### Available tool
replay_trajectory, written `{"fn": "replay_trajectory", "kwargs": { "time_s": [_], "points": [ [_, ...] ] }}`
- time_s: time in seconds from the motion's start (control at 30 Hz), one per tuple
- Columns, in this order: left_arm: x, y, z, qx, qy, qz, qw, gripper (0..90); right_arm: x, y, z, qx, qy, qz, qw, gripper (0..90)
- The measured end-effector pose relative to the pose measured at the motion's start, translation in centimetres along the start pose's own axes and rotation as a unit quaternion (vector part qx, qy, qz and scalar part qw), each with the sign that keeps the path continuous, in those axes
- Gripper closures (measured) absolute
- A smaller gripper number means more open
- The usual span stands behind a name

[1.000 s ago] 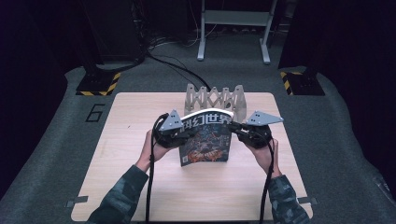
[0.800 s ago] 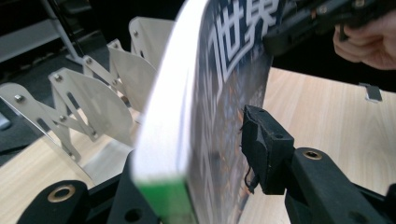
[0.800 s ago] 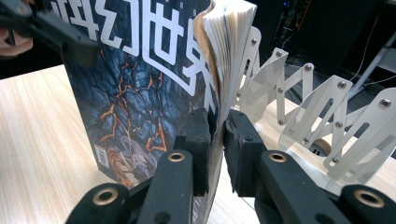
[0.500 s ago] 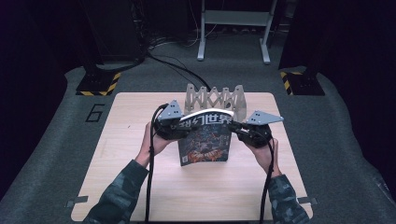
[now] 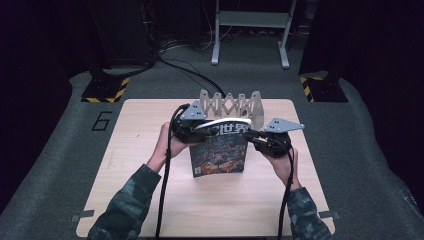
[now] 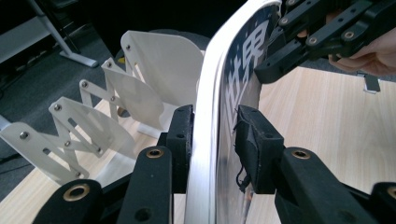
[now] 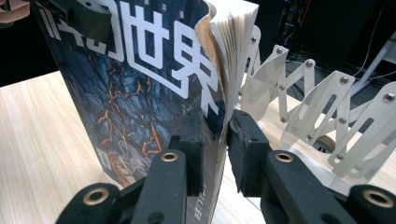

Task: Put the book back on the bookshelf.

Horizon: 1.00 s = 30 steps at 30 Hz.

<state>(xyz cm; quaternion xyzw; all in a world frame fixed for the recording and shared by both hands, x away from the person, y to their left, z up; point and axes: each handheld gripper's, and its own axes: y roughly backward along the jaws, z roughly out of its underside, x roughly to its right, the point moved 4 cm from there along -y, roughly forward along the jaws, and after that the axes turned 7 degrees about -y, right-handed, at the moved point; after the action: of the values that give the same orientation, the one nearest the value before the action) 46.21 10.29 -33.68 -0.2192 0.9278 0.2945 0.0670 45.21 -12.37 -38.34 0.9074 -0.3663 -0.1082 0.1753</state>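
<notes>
Left tongs [image 6: 212, 135] | right tongs [image 7: 215, 140]: both clamp upright magazine [image 5: 220, 152] | rack [image 5: 232, 105] behind

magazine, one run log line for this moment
magazine upright above table | left tongs shut on spine edge | right tongs shut on page edge | white rack behind

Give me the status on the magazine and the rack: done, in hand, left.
Done: the magazine is stood upright on the table, just in front of the white accordion rack.
In hand: the left gripper clamps its spine edge and the right gripper its page edge, both shut on it.
Left, as I judge it: carrying it back and lowering it into a rack slot; none holds it yet.
</notes>
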Motion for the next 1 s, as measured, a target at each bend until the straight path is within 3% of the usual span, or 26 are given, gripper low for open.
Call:
{"fn": "replay_trajectory", "kwargs": {
  "time_s": [0.17,0.33,0.53,0.6,0.77,0.93,1.0],
  "points": [
    [-0.1,-0.3,-0.4,-0.012,-0.003,0.001,0.9999,67.7,0.0,0.0,0.0,-0.001,-0.005,0.001,1.0,75.0],
    [-0.1,-0.2,-0.4,-0.012,-0.006,0.003,0.9999,74.9,0.0,0.1,0.0,0.001,-0.01,0.0,0.9999,73.5],
    [0.2,-0.1,-0.6,-0.017,-0.011,0.015,0.9997,79.9,0.1,0.1,0.3,-0.003,-0.008,0.002,1.0,64.0],
    [0.3,-0.2,-0.7,-0.019,-0.011,0.011,0.9997,80.4,0.4,0.2,0.7,-0.003,-0.02,0.004,0.9998,56.8],
    [0.1,-0.2,-0.6,-0.018,-0.011,0.01,0.9997,80.5,1.4,0.3,2.8,-0.01,-0.033,0.047,0.9983,31.4],
    [0.1,-0.1,-0.6,-0.017,-0.01,0.01,0.9998,80.5,2.6,-0.9,6.6,-0.057,-0.07,0.089,0.992,16.1],
    [0.1,-0.2,-0.6,-0.014,-0.009,0.008,0.9998,80.5,3.1,-1.4,8.2,-0.072,-0.081,0.096,0.9895,14.2]
  ]
}}
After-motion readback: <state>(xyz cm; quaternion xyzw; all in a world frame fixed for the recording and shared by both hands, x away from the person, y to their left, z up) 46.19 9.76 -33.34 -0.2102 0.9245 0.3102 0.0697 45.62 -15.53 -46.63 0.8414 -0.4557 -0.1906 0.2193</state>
